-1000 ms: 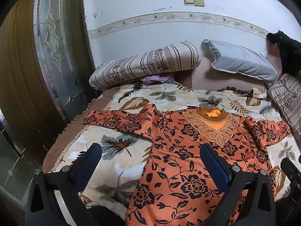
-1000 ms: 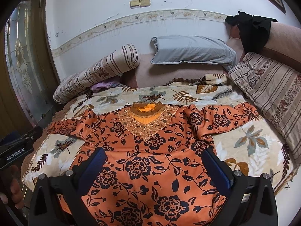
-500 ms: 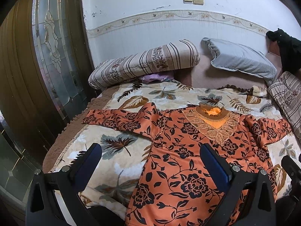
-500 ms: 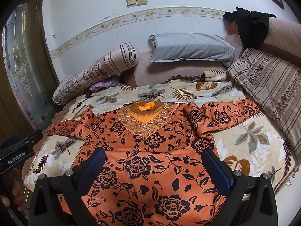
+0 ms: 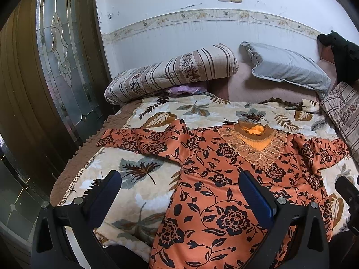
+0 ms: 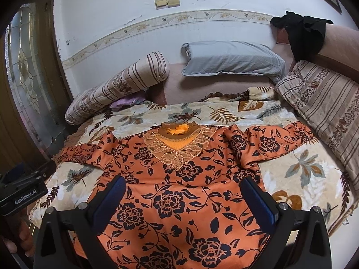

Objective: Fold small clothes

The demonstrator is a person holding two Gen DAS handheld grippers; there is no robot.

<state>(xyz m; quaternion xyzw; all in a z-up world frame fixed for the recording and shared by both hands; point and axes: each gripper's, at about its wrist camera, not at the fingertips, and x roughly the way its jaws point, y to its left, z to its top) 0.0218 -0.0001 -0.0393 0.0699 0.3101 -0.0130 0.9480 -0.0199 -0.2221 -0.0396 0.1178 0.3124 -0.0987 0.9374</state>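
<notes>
An orange top with black flowers and a lace collar (image 5: 224, 179) lies spread flat, front up, on the leaf-patterned blanket (image 5: 202, 109); both sleeves stretch out sideways. It also shows in the right wrist view (image 6: 179, 190). My left gripper (image 5: 179, 186) is open and empty, hovering above the top's left hem side and the blanket. My right gripper (image 6: 182, 188) is open and empty, hovering above the top's lower body. The left gripper's body (image 6: 20, 192) shows at the left edge of the right wrist view.
A striped bolster (image 5: 175, 71) and a grey pillow (image 5: 289, 67) lie at the bed's head. A striped cushion (image 6: 323, 103) lines the right side, with a black garment (image 6: 303, 33) above it. A glass-panelled door (image 5: 62, 67) stands left of the bed.
Both views have shifted slightly; the grippers have edged a little back and up over the top. Both stay open and the top has not moved.
</notes>
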